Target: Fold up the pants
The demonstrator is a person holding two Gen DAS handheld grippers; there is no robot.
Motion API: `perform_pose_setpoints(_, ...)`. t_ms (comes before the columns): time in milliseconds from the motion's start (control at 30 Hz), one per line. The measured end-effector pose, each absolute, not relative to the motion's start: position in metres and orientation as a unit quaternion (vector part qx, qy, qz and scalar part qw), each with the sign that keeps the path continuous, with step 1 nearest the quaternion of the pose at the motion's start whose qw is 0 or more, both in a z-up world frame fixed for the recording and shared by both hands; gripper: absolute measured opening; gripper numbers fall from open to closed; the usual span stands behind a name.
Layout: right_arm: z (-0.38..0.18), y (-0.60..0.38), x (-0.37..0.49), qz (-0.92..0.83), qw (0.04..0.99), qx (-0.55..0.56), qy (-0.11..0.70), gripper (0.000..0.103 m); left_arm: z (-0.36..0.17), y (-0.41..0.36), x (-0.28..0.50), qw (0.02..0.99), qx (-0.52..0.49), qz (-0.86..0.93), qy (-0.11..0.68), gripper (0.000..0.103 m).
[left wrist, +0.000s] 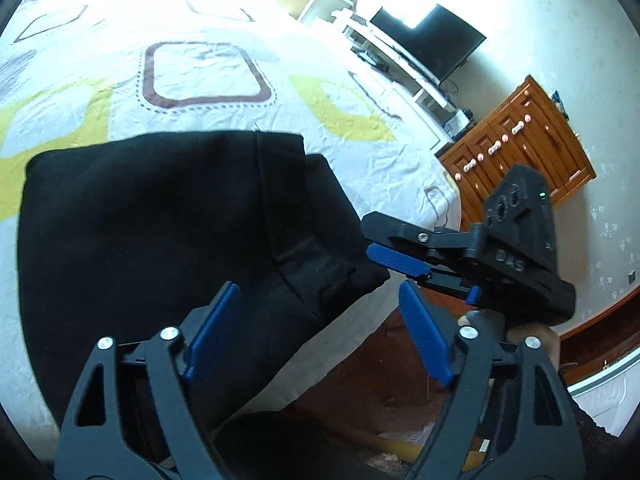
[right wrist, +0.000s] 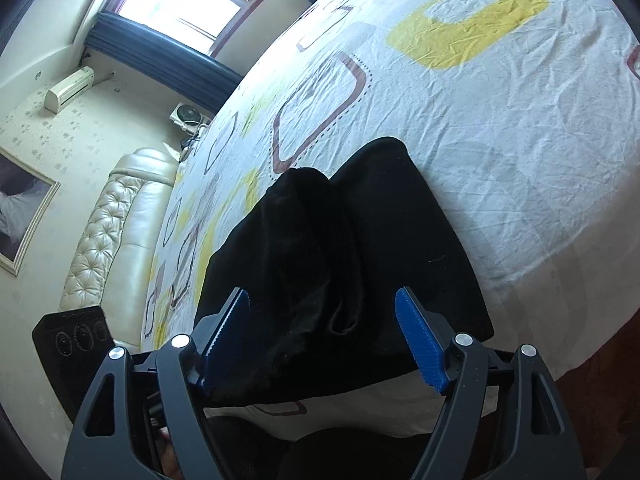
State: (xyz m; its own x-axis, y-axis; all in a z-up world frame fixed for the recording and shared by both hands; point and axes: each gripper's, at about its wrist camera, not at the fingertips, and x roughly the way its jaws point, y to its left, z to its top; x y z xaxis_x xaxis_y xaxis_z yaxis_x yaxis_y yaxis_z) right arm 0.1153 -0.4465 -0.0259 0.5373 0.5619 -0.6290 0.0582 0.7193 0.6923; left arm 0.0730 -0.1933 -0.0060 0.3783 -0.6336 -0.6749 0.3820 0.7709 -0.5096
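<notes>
The black pants (left wrist: 160,232) lie folded into a thick stack on the bed near its front edge; they also show in the right wrist view (right wrist: 344,264). My left gripper (left wrist: 318,296) is open and empty, hovering just above the stack's near right corner. My right gripper (right wrist: 322,304) is open and empty, hovering over the near end of the stack. In the left wrist view the right gripper (left wrist: 394,268) shows side-on beside the pants' right edge, jaws apart.
The bed sheet (left wrist: 224,8) is white with yellow and brown shapes. A wooden dresser (left wrist: 520,152) and a TV (left wrist: 436,36) stand beyond the bed's right side. A padded cream headboard (right wrist: 116,232) is at the left. The bed's front edge drops to the floor.
</notes>
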Motion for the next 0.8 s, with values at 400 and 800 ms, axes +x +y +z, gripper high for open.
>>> perform_pose_setpoints(400,-0.053,-0.406,0.17,0.223,0.767,0.292,0.527,0.077,-0.065,0.0,0.045,0.837,-0.281,-0.099,0.46,0.1)
perform_pose_setpoints(800,-0.029,-0.393,0.169,0.237,0.777,0.272,0.516,0.015,-0.072,0.015,0.038,0.809,-0.344,-0.099,0.467,0.1)
